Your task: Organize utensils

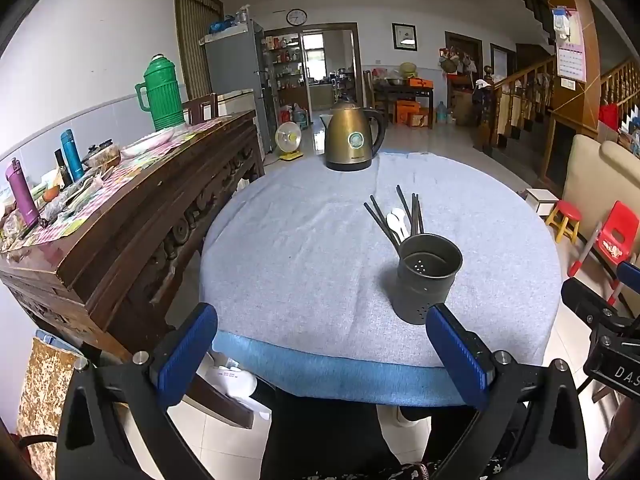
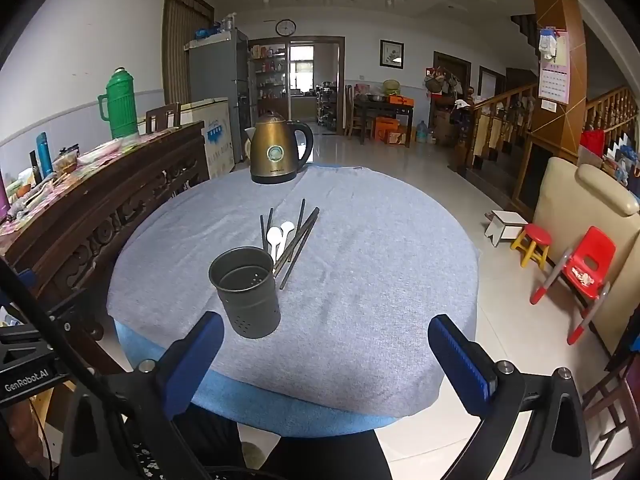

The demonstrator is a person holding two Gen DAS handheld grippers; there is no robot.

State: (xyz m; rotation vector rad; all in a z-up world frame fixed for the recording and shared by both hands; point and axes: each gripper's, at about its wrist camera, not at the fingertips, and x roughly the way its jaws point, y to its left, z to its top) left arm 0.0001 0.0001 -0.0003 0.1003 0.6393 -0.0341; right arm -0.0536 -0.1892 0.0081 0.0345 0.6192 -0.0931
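Chopsticks (image 2: 298, 240) and spoons (image 2: 278, 236) lie beyond my gaping, empty right gripper (image 2: 326, 354) and left gripper (image 1: 322, 340); overlapping sticks risk scattering, toppling holder (image 2: 246, 292).

Bright daylight, sharp — fisheye-bent edges.

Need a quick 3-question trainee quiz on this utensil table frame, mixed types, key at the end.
1. True or false: the utensil holder already contains the chopsticks.
2. What lies among the chopsticks? A) forks B) white spoons C) knives
3. Which appliance stands at the table's far edge?

Key: 1. False, it is empty; they lie on the tablecloth. 2. B. 3. The bronze kettle.
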